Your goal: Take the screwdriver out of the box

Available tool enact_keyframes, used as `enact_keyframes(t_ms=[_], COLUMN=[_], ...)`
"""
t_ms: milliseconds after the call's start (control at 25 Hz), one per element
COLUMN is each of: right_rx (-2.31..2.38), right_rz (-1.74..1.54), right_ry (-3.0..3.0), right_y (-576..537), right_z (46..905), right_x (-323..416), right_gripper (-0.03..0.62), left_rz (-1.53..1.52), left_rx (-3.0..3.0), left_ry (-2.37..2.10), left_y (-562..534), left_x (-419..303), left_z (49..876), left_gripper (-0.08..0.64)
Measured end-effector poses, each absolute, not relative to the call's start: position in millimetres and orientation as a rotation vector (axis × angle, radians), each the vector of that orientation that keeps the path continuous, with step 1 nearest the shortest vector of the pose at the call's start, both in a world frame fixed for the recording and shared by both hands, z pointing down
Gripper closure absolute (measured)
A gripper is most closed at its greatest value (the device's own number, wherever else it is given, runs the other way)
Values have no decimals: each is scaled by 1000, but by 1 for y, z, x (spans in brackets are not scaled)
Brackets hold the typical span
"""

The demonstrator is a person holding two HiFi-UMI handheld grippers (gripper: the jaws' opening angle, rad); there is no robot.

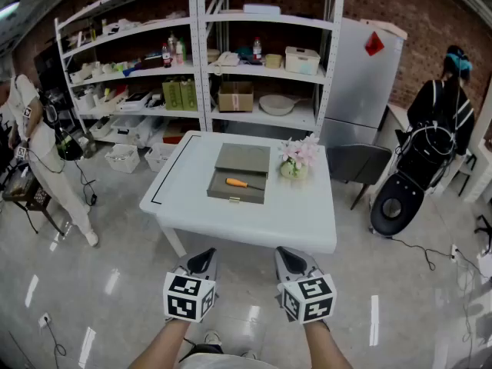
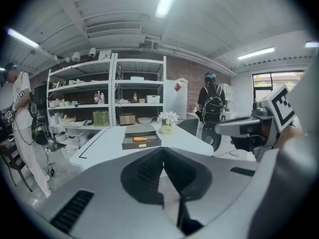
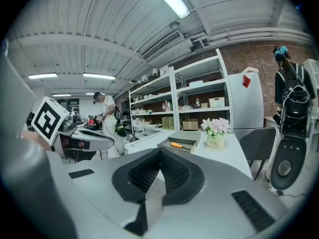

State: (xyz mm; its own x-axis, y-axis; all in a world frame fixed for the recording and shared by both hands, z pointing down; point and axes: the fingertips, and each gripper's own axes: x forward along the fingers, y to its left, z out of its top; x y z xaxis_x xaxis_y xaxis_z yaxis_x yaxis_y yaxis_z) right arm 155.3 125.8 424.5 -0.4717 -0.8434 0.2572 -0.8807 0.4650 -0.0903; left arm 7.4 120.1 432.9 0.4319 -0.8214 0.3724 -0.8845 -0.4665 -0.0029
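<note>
An open grey box [image 1: 241, 171] lies in the middle of the white table [image 1: 300, 214], its lid folded back. Inside it rests a screwdriver [image 1: 236, 183] with an orange handle; it also shows far off in the left gripper view as the screwdriver [image 2: 140, 139] and in the right gripper view as the screwdriver [image 3: 177, 145]. My left gripper [image 1: 203, 262] and right gripper [image 1: 290, 261] are held side by side in front of the table's near edge, well short of the box. On both, the jaws are pressed together with nothing between them.
A pot of pink flowers [image 1: 297, 160] stands on the table right of the box. White shelving [image 1: 200, 60] full of goods lines the back wall. A person [image 1: 46, 160] stands at the left, another [image 1: 440, 106] at the right beside a black chair [image 1: 400, 194].
</note>
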Motion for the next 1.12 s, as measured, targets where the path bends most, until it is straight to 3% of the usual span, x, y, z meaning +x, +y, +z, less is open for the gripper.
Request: enact_keyframes(t_ms=[520, 1120], right_rx=[1460, 1506], right_rz=[282, 315], right_ry=[-2543, -2465], right_y=[96, 3], right_z=[438, 442], right_x=[143, 120], right_gripper=[584, 538], left_rz=[477, 472], left_rx=[2470, 2497], left_ry=[-1474, -1374], left_y=[86, -16], left_x=[8, -14], left_z=[451, 454], left_gripper=[554, 554])
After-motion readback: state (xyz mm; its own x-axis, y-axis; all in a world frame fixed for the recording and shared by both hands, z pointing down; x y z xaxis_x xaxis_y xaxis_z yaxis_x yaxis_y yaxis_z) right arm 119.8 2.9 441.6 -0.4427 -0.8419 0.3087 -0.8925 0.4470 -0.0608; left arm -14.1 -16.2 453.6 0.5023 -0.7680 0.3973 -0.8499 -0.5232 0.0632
